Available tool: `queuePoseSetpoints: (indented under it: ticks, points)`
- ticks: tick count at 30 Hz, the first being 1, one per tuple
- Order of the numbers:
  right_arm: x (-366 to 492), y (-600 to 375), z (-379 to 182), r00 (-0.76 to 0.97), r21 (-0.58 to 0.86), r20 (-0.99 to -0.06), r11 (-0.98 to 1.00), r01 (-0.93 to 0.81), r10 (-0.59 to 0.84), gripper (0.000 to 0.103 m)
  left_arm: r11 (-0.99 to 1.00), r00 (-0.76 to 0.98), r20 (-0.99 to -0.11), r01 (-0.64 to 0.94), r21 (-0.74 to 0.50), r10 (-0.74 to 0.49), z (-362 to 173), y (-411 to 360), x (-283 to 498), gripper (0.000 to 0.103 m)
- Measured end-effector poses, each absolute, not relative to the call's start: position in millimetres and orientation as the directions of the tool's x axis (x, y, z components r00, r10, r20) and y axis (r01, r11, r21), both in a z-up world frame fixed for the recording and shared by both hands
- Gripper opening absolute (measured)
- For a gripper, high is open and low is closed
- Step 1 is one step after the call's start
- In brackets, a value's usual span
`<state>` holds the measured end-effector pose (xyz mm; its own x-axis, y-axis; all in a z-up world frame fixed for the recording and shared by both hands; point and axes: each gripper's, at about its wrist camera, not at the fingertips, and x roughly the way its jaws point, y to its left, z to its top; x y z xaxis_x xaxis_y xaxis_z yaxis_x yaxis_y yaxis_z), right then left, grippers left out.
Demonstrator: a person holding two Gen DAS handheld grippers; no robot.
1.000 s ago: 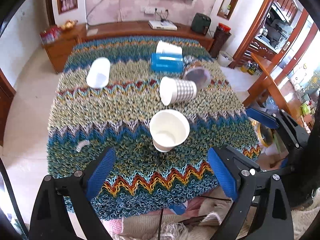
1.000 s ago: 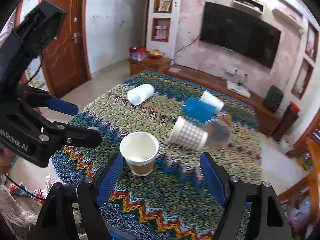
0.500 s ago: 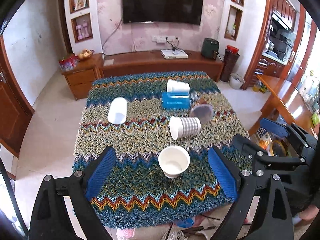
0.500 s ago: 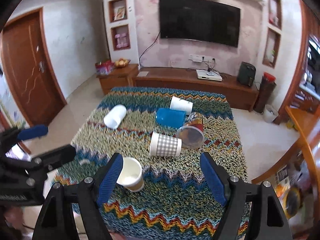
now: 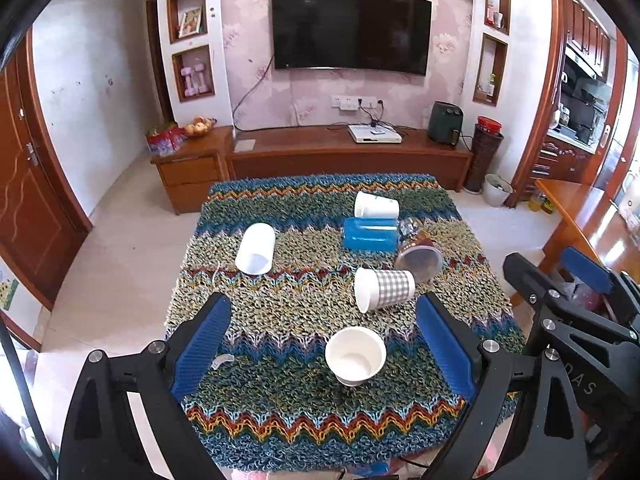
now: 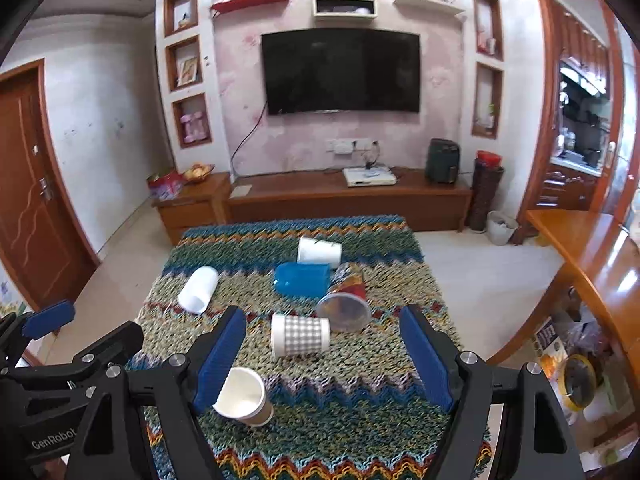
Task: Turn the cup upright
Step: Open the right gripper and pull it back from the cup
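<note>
A white paper cup (image 5: 355,356) stands upright near the front of the zigzag-knit tablecloth (image 5: 280,304); it also shows in the right wrist view (image 6: 243,396). A checked cup (image 5: 383,289) (image 6: 300,335) lies on its side behind it. My left gripper (image 5: 324,352) is open and empty, held above and short of the upright cup. My right gripper (image 6: 324,356) is open and empty, raised above the table's front.
More cups lie on their sides: a white one (image 5: 256,249) at the left, a blue one (image 5: 370,233), a white one (image 5: 376,205) behind it, and a clear-lidded one (image 5: 420,258). A wooden TV cabinet (image 5: 344,156) stands beyond. A wooden table (image 6: 600,256) is at the right.
Both grippers have pulled back and risen away from the table, so the cups look smaller and farther. The upright cup stays standing where it was.
</note>
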<state>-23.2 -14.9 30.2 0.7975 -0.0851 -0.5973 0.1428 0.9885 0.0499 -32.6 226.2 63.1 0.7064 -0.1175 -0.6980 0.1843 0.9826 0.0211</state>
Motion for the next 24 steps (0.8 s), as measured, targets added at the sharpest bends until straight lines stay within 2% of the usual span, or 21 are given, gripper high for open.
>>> queuePoseSetpoints:
  ticks: [3,24]
  points:
    - [-25.0,-16.0,31.2,0.812,0.037,-0.574,0.986,0.16,-0.11,0.08,0.985,0.721,-0.685,0.169,0.034,-0.1,62.3,224.5,-31.7,0.095]
    - [-14.7,-12.9,31.1,0.818,0.031,-0.566,0.989,0.147,-0.104,0.08,0.995,0.715,-0.697,0.1,0.029,-0.052,51.0,227.9,-13.2,0.095]
